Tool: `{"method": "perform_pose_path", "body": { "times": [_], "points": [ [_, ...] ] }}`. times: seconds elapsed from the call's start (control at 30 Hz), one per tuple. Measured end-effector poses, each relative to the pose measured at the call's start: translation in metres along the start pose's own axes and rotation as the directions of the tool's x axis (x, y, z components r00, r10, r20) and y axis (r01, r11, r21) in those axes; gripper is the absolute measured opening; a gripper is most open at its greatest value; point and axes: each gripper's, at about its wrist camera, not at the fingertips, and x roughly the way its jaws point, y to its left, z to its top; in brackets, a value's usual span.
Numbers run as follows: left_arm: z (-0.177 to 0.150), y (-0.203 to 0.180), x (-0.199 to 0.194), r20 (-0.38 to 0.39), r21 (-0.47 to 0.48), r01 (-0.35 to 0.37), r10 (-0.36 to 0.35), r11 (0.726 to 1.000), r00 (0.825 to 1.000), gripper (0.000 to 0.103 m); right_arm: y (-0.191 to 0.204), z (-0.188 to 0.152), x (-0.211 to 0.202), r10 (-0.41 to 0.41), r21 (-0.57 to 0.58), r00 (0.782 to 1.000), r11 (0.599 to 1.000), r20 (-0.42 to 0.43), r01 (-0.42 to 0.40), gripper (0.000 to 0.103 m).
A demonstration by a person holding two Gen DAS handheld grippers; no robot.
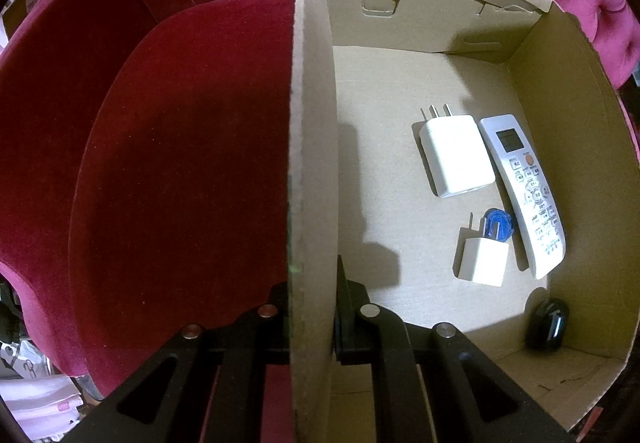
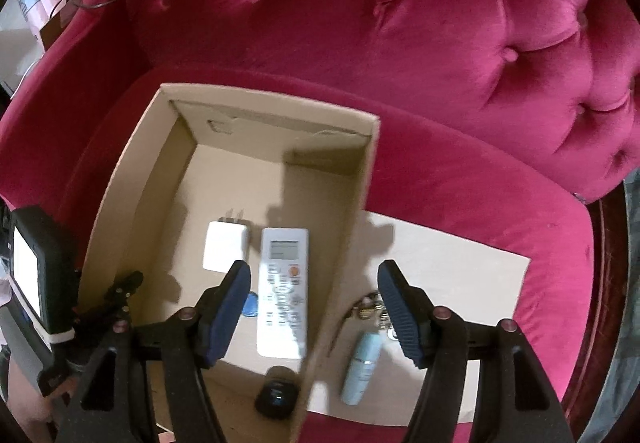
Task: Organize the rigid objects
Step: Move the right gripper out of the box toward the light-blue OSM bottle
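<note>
Our left claw (image 1: 310, 307) pinches the cardboard box (image 1: 312, 163) wall at six o'clock; inside we see a large charger (image 1: 456, 155), small charger (image 1: 482, 261), remote (image 1: 524, 195) and black fob (image 1: 547, 325). Right claw (image 2: 314, 317) hangs spread, empty.

Red sofa (image 2: 460, 203) bears cardboard box (image 2: 132, 171).

Black fingers (image 2: 394, 307) with ribbed blue pads, silver rivets.

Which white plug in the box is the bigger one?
The big plug, lying farther back beside the remote's screen end. The small plug sits nearer, by the blue tag.
</note>
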Motion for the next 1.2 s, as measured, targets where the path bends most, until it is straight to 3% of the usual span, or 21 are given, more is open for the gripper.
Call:
{"method": "perform_pose_path", "body": {
  "times": [0.4,0.7,1.2],
  "points": [
    [0.001,0.0,-0.001,0.0,0.003,-0.004,0.004,1.0,1.0,0.01,-0.042,-0.016,0.0,-0.037,0.03,0.999,0.999,-0.003,0.038,0.099],
    [0.001,0.002,-0.003,0.0,0.001,-0.002,0.002,1.0,1.0,0.01,-0.07,-0.035,0.012,-0.08,0.053,0.997,0.995,-0.002,0.08,0.101],
    [0.001,0.001,-0.004,0.001,0.007,-0.005,0.005,1.0,1.0,0.01,-0.091,-0.074,0.045,-0.051,0.095,0.997,0.994,-0.064,0.057,0.1]
  ]
}}
